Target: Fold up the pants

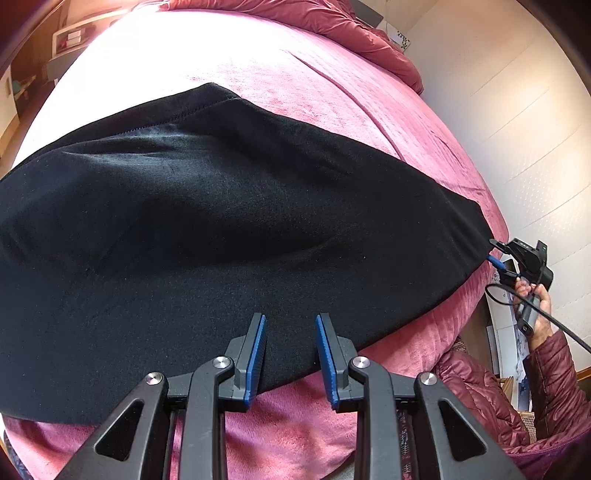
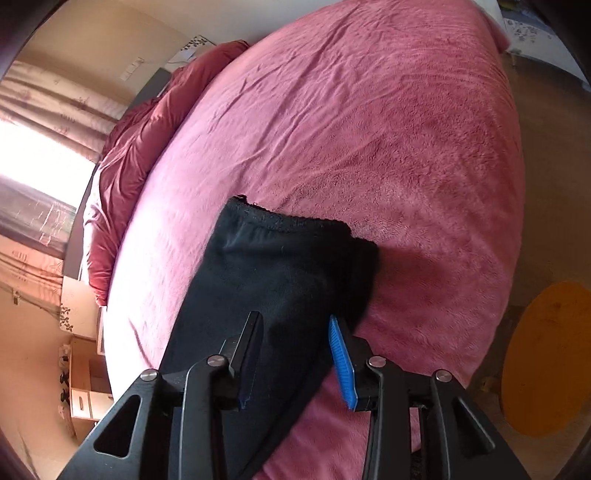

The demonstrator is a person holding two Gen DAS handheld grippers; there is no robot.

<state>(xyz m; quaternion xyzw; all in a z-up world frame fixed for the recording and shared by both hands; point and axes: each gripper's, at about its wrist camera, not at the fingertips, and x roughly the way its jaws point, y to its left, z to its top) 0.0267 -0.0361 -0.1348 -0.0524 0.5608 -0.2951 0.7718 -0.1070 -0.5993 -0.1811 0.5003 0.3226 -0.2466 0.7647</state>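
Black pants [image 1: 221, 229] lie spread across a pink bed cover [image 1: 332, 92]. My left gripper [image 1: 291, 321] is open, its blue pads hovering over the near edge of the pants, holding nothing. My right gripper [image 2: 295, 321] is open over one end of the pants [image 2: 280, 266], where a hem lies on the bed; cloth sits between the jaws but they are apart. The right gripper also shows at the far right of the left wrist view [image 1: 495, 258], at the pants' corner.
A crumpled red duvet [image 1: 362, 33] lies at the head of the bed. A white wall [image 1: 517, 129] runs beside the bed. An orange round object [image 2: 546, 358] is on the floor. Wooden drawers [image 2: 88, 384] stand by the bed.
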